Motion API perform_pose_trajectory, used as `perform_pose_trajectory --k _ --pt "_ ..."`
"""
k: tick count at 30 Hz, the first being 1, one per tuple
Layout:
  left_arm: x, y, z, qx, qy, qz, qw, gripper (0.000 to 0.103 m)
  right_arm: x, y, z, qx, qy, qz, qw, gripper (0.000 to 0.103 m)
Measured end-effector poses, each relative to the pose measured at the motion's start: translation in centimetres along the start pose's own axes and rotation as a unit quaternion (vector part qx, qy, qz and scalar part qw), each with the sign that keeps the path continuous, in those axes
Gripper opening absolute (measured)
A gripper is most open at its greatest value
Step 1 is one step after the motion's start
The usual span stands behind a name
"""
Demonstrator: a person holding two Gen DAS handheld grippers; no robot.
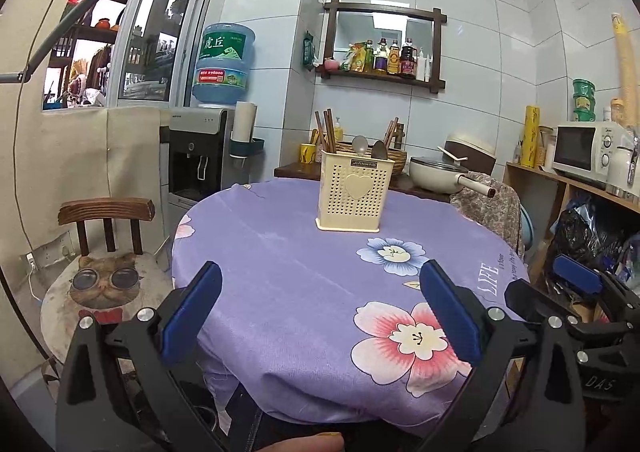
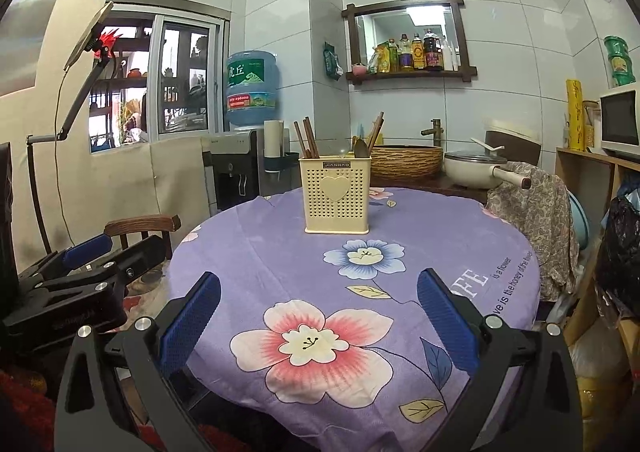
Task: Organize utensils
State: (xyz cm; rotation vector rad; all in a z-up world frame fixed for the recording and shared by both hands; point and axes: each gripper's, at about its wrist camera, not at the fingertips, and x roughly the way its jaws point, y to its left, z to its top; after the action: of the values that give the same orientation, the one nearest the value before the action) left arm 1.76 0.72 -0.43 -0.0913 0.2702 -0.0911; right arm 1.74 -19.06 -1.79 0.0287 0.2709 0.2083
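Purple flowered cloth [image 2: 304, 276] covers the round desk [image 1: 256, 404] below me. My left gripper [image 1: 320, 316] and right gripper [image 2: 318, 316] hang over its near edge, jaws apart and holding nothing. Farther back stands the cream utensil holder [image 1: 350, 194], with chopsticks [image 1: 325, 130] and spoons [image 1: 360, 144] upright inside. Behind it sits a white pan [image 1: 438, 172].

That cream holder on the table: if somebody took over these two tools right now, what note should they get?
Left tool: open, empty, low at the near table edge.
Right tool: open, empty, beside it.
Cream utensil holder: upright, mid-table on the purple tablecloth.
Inside: chopsticks at the left, spoons towards the right, more sticks at the far right.
Done: no loose utensils visible on the cloth.
Left: apparently nothing; check the sorting inside, hidden from here.
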Motion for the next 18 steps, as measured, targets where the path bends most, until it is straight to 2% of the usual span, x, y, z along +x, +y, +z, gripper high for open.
perform_pose_trajectory --k 18 --pt "0.12 -0.35 -0.05 0.002 0.009 -0.006 0.9999 0.097 -0.01 -0.14 -0.18 0.006 0.009 -0.006 1.0 0.097"
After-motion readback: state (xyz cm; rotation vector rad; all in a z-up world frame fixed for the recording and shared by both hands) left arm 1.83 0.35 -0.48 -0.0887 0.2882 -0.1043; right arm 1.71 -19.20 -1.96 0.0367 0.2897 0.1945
